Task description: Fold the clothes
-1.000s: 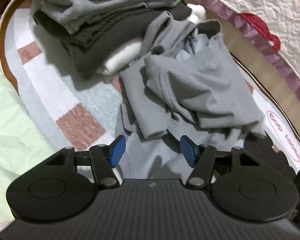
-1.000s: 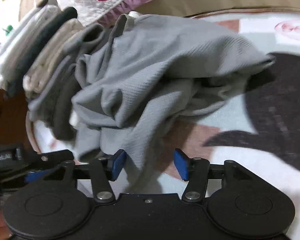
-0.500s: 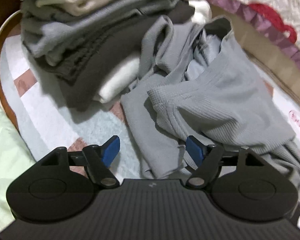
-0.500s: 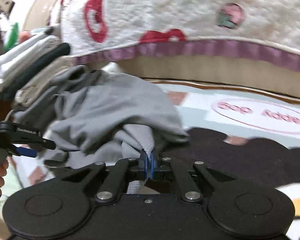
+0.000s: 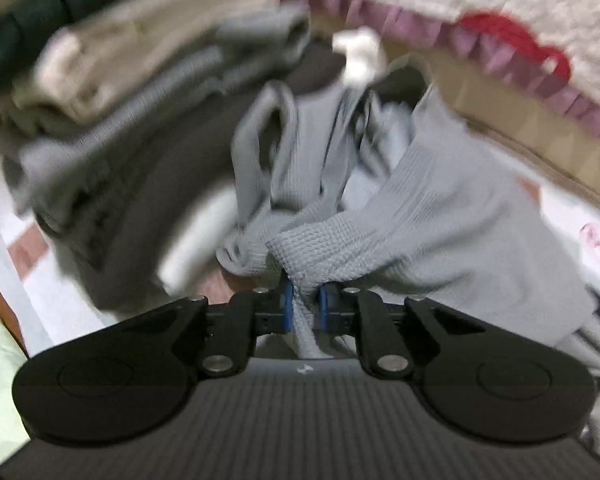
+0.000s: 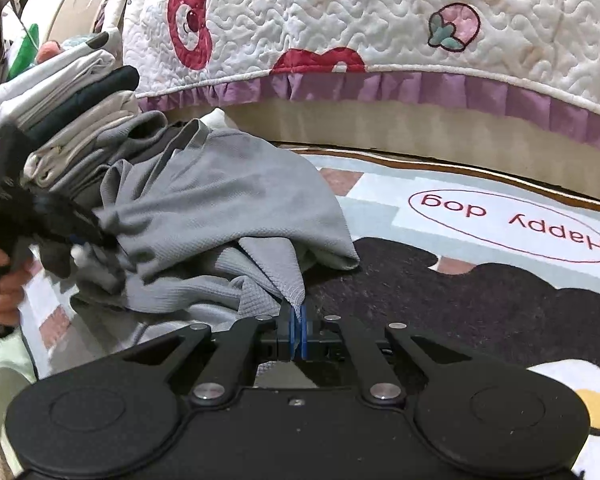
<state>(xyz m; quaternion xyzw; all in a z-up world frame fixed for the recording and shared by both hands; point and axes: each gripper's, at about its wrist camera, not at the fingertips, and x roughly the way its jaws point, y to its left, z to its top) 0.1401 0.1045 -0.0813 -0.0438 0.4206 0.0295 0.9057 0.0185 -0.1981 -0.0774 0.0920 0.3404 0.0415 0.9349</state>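
grey ribbed knit top [image 6: 220,208], soft and limp, is sagging crumpled; each hand-held gripper, left [image 5: 303,305] and right [image 6: 298,334], is pinching its hem, the sensible hold.

Left view motion-blurred; right sharp, fisheye-bent edges.

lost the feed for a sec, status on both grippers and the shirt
Left gripper shut on grey shirt. Right gripper shut on its other edge. Folded stack close beside.

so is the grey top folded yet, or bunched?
Bunched. The grey top lies crumpled in loose wrinkles beside the folded stack, pinched by both grippers.
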